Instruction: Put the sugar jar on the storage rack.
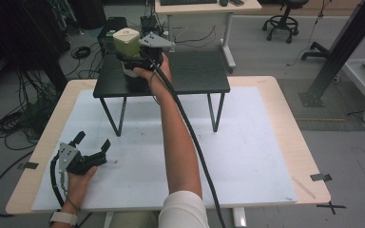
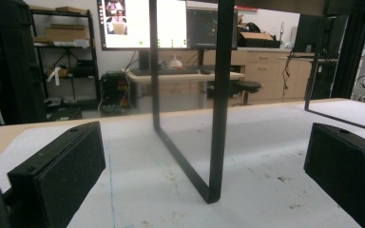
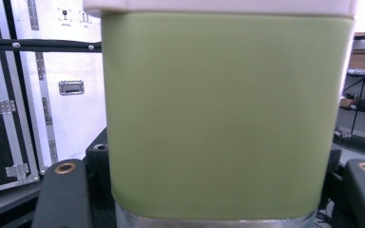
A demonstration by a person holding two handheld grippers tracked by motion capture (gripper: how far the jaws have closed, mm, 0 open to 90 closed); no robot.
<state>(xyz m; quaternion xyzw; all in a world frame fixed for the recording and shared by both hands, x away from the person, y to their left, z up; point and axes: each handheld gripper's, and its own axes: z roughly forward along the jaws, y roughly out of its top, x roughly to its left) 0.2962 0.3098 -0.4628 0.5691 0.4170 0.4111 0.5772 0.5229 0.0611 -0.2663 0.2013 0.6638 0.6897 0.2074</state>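
Note:
A pale green container (image 1: 126,43) with a cream lid is over the back left part of a small black table (image 1: 195,76). My right gripper (image 1: 134,62) is shut on its lower part. In the right gripper view the green container (image 3: 223,118) sits between the two black jaws, with a metal band at its bottom edge. Whether it rests on the black table or hangs just above it is hidden by the hand. My left gripper (image 1: 93,141) lies low on the white mat (image 1: 247,142) at the front left, open and holding nothing. In the left gripper view my left gripper (image 2: 202,171) faces a black table leg (image 2: 218,95).
The black table stands on thin legs at the back of the mat, which covers a wooden tabletop (image 1: 292,114). The right gripper's cable (image 1: 190,133) trails along the forearm. Cables (image 1: 19,118) lie on the floor at left; a black frame post (image 1: 342,47) stands at right.

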